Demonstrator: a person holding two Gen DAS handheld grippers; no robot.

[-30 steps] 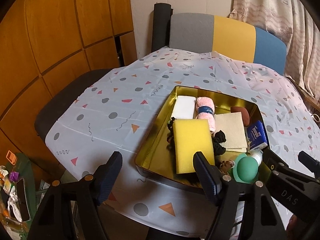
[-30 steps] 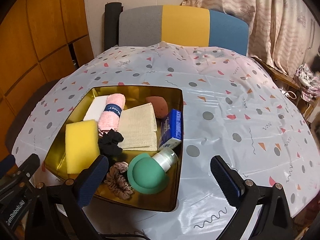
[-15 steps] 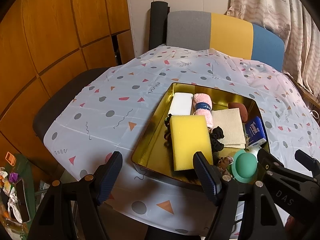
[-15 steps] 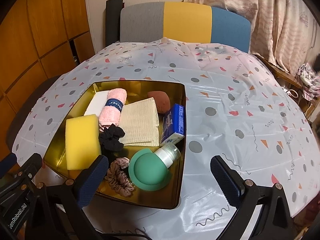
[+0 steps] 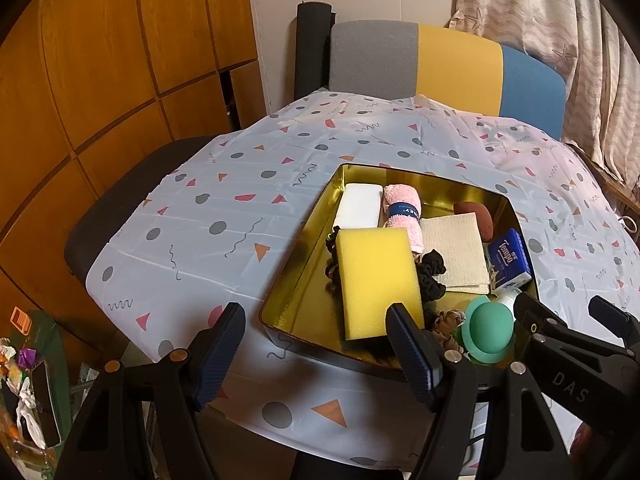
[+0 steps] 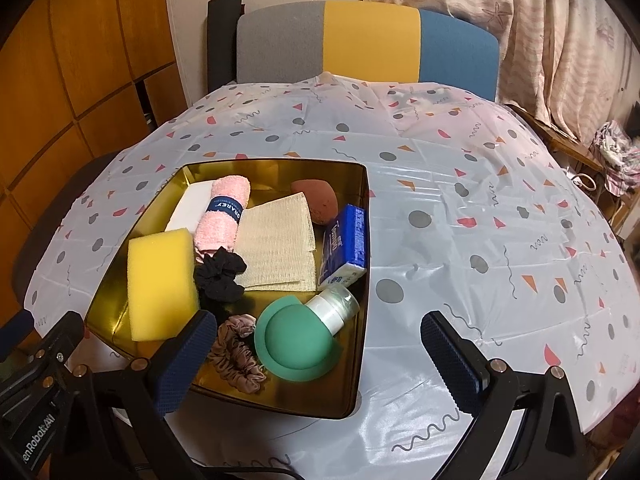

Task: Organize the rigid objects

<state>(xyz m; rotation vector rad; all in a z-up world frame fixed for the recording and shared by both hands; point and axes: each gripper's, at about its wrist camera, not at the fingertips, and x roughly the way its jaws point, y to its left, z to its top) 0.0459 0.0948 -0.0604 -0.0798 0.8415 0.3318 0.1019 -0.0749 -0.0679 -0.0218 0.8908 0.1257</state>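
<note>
A round table covered by a white plastic cloth printed with grey dots and pink and orange triangles (image 6: 460,184) fills both views, with a padded chair back in grey, yellow and blue panels (image 6: 368,40) behind it. On the cloth, toward the near left as the right wrist view shows it, sits a shallow rectangular gold metal tin (image 6: 362,320), and every loose item lies inside it.

Along the tin's left wall rests a thick yellow rectangular sponge (image 6: 160,280), with a white oblong foam block (image 6: 190,204) beyond it at the far corner. A rolled pink towel with a dark blue paper band (image 6: 224,212) lies beside the block, and a folded beige mesh cloth (image 6: 280,244) lies flat to its right. A blue pack of tissues (image 6: 346,244) leans against the right wall, with a reddish-brown egg-shaped sponge (image 6: 316,198) just behind it. Near the front, a round green silicone cap (image 6: 296,340) touches a small white bottle with a clear cap (image 6: 334,306) lying on its side. A black fabric scrunchie (image 6: 220,274) sits between the yellow sponge and the cloth, and a mauve satin scrunchie (image 6: 238,352) lies at the front edge.

The left gripper (image 5: 316,344) hangs over the tin's near left corner, jaws wide apart and empty. The right gripper (image 6: 320,356) hovers at the tin's near right corner, likewise spread and holding nothing.
</note>
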